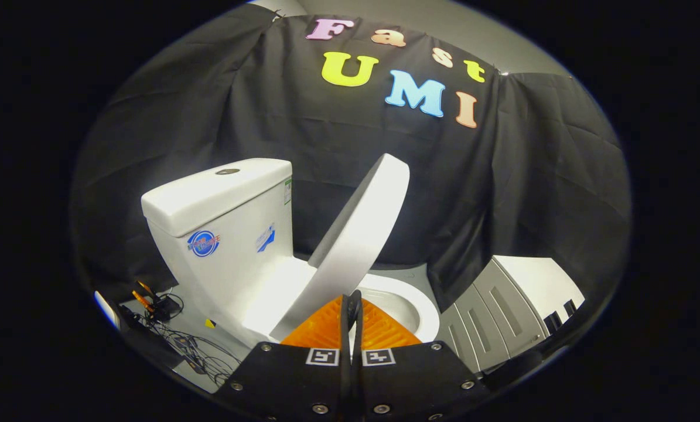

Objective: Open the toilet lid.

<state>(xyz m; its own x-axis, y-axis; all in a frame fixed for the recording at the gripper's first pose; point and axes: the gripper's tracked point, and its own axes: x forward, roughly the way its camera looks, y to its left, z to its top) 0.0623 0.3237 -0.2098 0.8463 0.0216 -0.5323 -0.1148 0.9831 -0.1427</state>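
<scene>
The toilet (232,258) stands against the black cloth wall, its tank (221,199) beyond the bowl (408,305). The toilet lid (358,234) is raised, tilted up over the bowl, its lower edge just ahead of the tongs (351,310). The tongs' fingers sit pressed together, holding nothing. Cables (174,334) lie on the floor beside the base.

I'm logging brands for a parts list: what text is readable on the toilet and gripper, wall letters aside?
Round blue sticker on the tank: too blurred to read.
Blue-and-white sticker beside it: too blurred.
Green-edged label at the tank's corner: too small.
Square markers on the gripper, jaws shut at the raised lid's edge: patterns, no words.
</scene>
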